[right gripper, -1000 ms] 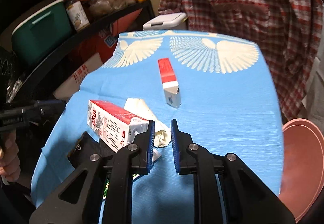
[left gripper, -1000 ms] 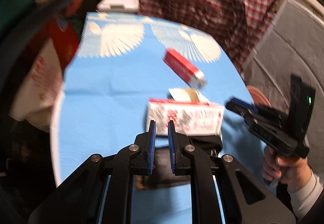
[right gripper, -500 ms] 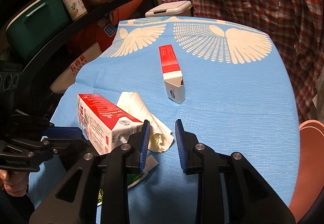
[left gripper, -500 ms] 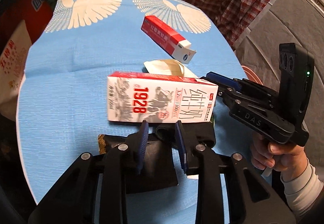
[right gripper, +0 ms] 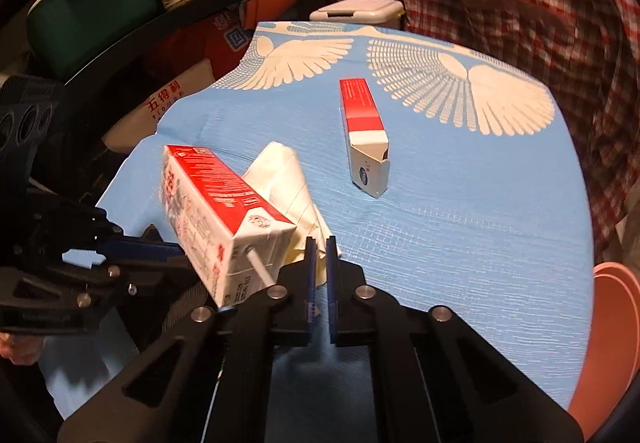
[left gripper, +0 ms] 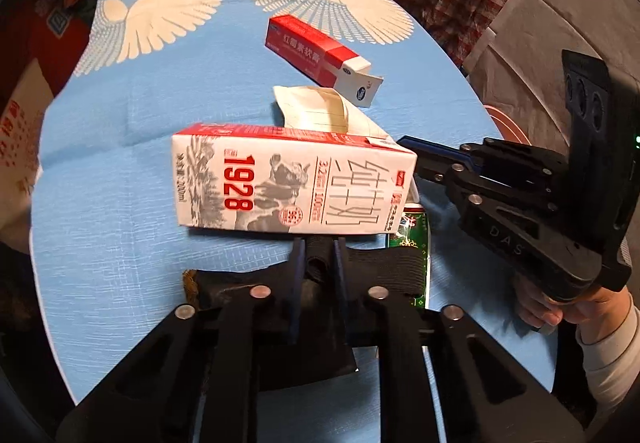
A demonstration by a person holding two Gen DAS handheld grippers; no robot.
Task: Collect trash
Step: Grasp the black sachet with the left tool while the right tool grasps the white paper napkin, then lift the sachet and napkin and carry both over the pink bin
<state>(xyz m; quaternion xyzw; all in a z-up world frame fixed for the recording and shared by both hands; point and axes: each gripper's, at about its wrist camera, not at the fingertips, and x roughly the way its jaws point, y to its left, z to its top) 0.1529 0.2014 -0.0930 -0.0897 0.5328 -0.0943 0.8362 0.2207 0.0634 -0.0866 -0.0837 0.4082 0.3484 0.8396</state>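
The left tongs sit low over the round blue tabletop. Their two blue fingers are nearly together, with a fold of the black cloth bag pinched between the tips. It looks like they have hold of the bag's edge.

The white and red milk carton with "1928" on it lies on its side just past those tips. The right tongs are almost closed too, with only a thin gap and nothing in it that I can see. The carton is just to their left, its small white straw poking toward them. A crumpled cream paper lies just ahead of their tips. The long red and white cardboard box is farther ahead, well apart.

I think the step now is to hold the bag open and get the carton in. To do it well, keep the left tongs tight on the cloth so the bag does not slip. Open the right tongs wider first, then grab the carton across its narrow end. Move slowly, because the carton could slide on the smooth cloth.
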